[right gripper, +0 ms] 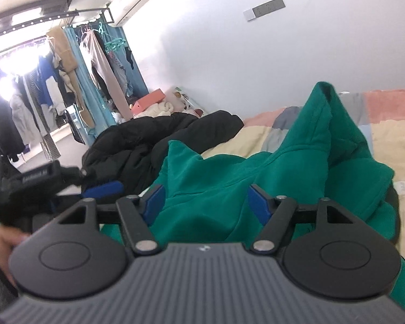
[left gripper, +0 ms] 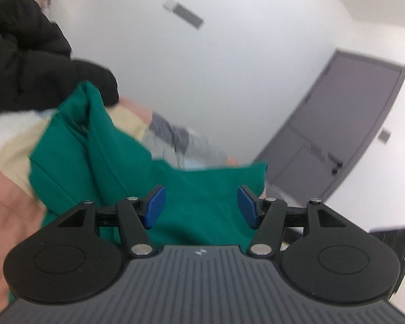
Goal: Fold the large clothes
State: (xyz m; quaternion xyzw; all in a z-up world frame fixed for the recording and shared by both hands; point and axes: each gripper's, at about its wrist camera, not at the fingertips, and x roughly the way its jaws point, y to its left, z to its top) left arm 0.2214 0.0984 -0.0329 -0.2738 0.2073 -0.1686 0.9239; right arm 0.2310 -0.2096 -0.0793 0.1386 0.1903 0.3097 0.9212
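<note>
A green hoodie (left gripper: pixel 127 167) lies crumpled on the bed, with one part raised in a peak (right gripper: pixel 321 113). In the left wrist view my left gripper (left gripper: pixel 201 206) is open. Its blue pads (left gripper: pixel 155 206) stand wide apart, with green cloth lying between and below them, not pinched. My right gripper (right gripper: pixel 206 203) is also open over the hoodie (right gripper: pixel 216 183). Its pads (right gripper: pixel 259 205) stand clear of the fabric. At the left of the right wrist view, a blue pad (right gripper: pixel 102 189) of the left gripper shows, with a hand (right gripper: pixel 5 240) below it.
A black puffer jacket (right gripper: pixel 148 140) (left gripper: pixel 27 62) lies just beyond the hoodie. The bed's quilt (right gripper: pixel 391 140) is patchwork in cream, pink and grey. A clothes rack (right gripper: pixel 54 81) stands far left, and a grey door (left gripper: pixel 337 135) is in the white wall.
</note>
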